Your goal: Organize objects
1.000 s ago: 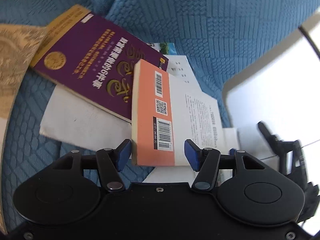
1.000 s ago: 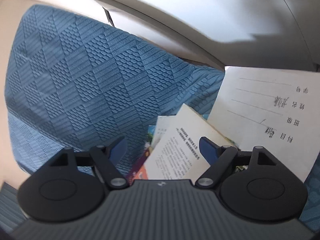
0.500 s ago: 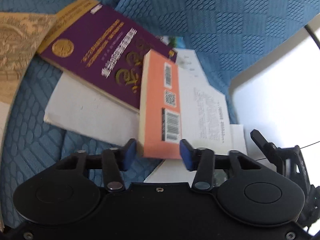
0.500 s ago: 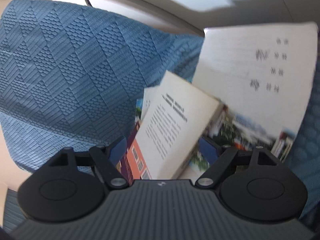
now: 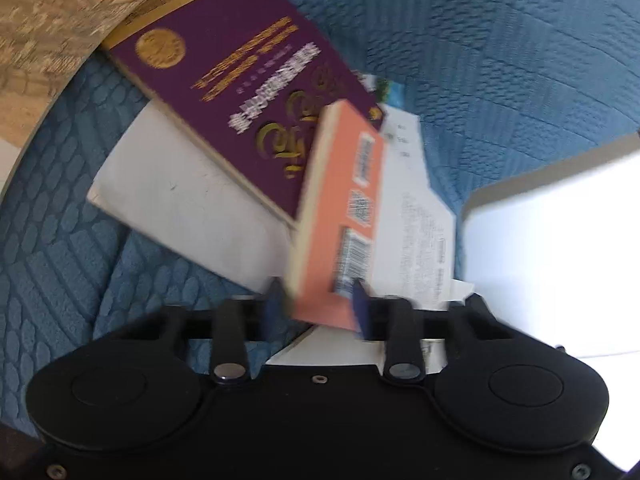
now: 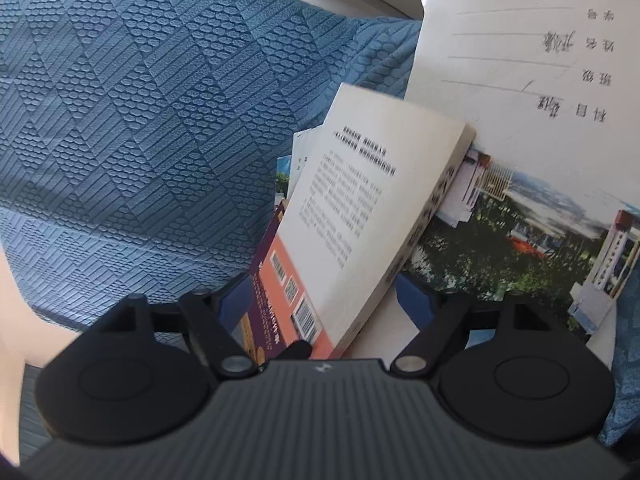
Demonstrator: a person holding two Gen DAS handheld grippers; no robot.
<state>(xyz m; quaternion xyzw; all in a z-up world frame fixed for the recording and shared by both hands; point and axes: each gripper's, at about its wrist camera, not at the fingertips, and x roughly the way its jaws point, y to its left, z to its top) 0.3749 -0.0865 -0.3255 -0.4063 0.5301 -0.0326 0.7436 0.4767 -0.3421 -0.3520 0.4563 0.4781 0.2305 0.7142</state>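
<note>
While the left gripper (image 5: 318, 306) has its blue pads pressed against both faces of the orange-and-white book (image 5: 340, 216), clamped on the book's near end, the book stands on edge, tilted, its barcodes facing the camera and its far end leaning over the purple book (image 5: 240, 108). That purple book, with gold lettering and a gold round seal, lies flat and slanted on a white sheet or booklet (image 5: 180, 200), and all of it rests on a blue quilted cover (image 5: 500, 60). A tan patterned surface (image 5: 44, 40) shows at the upper left corner of the left view, and a white surface (image 5: 560, 248) lies at the right. In the right wrist view, the right gripper (image 6: 316, 304) has its fingers wide apart, with the near edge of the same orange-and-white book (image 6: 352, 216) between them; neither pad visibly touches it. Here the book's white printed cover faces up, the purple book (image 6: 256, 296) peeks out beneath its left side, and to the right lies a white notebook (image 6: 520, 80) with ruled lines, handwriting and a landscape photograph on its lower part. The blue quilted cover (image 6: 140, 120) fills the left of that view
</note>
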